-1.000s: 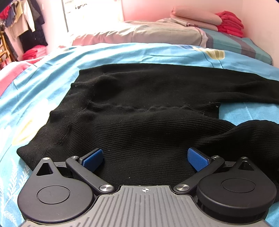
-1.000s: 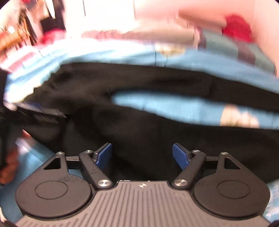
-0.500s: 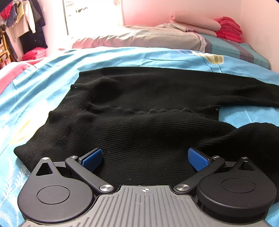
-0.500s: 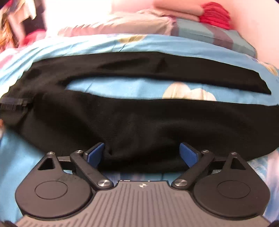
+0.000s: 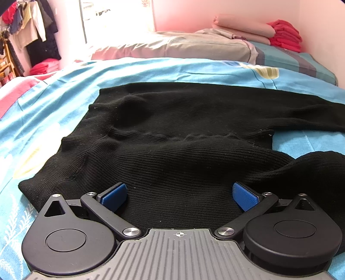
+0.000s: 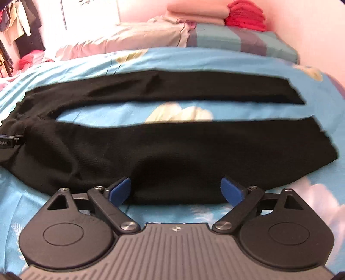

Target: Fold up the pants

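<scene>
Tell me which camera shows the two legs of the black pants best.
The right wrist view. There both legs of the black pants lie side by side across the blue bedsheet, a strip of sheet between them, cuffs visible at the right. The left wrist view shows mostly the waist and seat; the legs run out of frame.

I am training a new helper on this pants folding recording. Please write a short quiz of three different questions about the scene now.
1. True or false: the two legs of the black pants lie apart, with blue bedsheet showing between them.
2. Which item sits at the far corner of the bed? A) red folded clothes B) a laptop C) a basket
3. Fill in: the left gripper hovers over the pants with its jaws ____.

Key: 1 true; 2 A; 3 open
</scene>
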Demonstrator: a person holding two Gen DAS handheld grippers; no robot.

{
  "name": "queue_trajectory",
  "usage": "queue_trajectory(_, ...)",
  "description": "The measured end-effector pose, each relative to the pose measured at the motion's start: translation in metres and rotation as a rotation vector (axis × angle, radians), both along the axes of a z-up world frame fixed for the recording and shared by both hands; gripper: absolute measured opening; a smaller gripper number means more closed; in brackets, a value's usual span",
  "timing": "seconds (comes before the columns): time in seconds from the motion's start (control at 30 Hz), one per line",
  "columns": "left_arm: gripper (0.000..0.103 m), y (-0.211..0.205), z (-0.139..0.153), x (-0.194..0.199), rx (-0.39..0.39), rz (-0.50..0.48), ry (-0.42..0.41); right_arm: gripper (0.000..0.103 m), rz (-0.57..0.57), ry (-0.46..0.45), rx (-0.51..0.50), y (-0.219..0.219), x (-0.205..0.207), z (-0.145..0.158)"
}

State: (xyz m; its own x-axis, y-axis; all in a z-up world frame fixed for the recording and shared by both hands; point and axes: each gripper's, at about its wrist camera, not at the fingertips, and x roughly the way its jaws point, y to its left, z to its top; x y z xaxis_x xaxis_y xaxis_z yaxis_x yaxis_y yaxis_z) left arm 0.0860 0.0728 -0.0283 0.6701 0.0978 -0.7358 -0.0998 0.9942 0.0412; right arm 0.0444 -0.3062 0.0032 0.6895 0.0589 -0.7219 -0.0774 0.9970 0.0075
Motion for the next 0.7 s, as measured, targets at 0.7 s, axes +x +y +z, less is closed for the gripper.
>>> queue_trajectory(0.7, 0.103, 0.0, 0.0, 0.001, 0.002, 0.009, -0.002, 0.096, -0.243, -0.039, 0.063, -0.082, -0.011, -0.024)
